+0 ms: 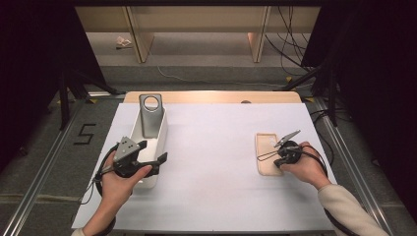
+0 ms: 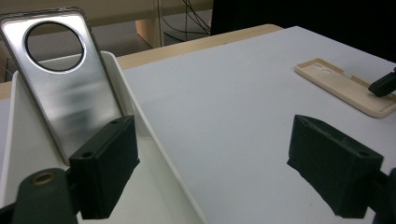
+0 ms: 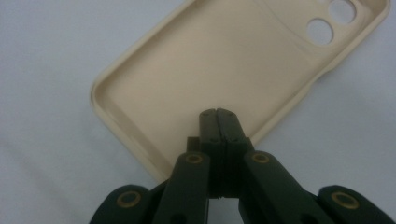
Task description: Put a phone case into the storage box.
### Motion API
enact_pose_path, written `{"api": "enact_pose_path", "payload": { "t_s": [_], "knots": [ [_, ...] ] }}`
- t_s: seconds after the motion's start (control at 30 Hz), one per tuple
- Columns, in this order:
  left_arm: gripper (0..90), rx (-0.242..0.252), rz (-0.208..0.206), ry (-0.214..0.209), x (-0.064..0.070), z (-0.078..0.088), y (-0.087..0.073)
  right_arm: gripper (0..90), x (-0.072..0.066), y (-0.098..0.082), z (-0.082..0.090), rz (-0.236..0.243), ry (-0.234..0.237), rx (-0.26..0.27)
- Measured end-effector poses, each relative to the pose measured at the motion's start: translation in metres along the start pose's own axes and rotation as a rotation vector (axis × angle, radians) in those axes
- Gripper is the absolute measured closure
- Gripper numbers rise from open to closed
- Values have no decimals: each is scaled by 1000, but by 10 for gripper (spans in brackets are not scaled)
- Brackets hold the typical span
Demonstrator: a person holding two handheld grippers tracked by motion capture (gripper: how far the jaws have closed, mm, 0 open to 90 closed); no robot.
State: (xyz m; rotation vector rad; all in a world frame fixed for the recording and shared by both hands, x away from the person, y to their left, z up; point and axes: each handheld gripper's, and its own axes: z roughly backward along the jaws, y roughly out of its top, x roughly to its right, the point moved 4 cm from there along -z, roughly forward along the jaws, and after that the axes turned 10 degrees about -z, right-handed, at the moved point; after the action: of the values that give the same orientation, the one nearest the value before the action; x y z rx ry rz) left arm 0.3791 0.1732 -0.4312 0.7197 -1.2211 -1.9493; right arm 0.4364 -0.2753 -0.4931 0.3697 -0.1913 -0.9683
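Over beige phone case (image 3: 219,70) clenched right tongs (image 3: 218,114); left tongs (image 2: 233,158) released astride white tray's wall (image 2: 140,121).

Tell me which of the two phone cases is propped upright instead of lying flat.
The silver case with the big round camera hole: it leans upright in the white bin. The beige case lies flat, hollow side up, on the white table sheet.

Seen from above, the person's left hand (image 1: 120,179) holds the left gripper (image 1: 152,151) with jaws spread wide, pointing right, while the sleeved right hand (image 1: 307,167) holds the right gripper (image 3: 218,114), its jaws pressed together, pointing left.
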Motion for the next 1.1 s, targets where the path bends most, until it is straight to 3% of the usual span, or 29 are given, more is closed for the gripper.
{"api": "enact_pose_path", "payload": {
  "t_s": [0.43,0.67,0.83,0.93,1.1],
  "knots": [
    [150,-16,-13,1,2,0,-2,898,1,1,3,-1,-10,17],
    [150,-17,-17,-4,3,-1,-3,804,3,3,8,44,-17,34],
    [150,-13,-17,-6,3,-1,-2,645,2,7,13,162,-37,45],
    [150,-12,-16,-6,3,-1,-2,556,2,9,18,238,-21,35],
    [150,-13,-17,-7,3,-1,-2,417,-4,7,22,348,28,-25]
  ]
}}
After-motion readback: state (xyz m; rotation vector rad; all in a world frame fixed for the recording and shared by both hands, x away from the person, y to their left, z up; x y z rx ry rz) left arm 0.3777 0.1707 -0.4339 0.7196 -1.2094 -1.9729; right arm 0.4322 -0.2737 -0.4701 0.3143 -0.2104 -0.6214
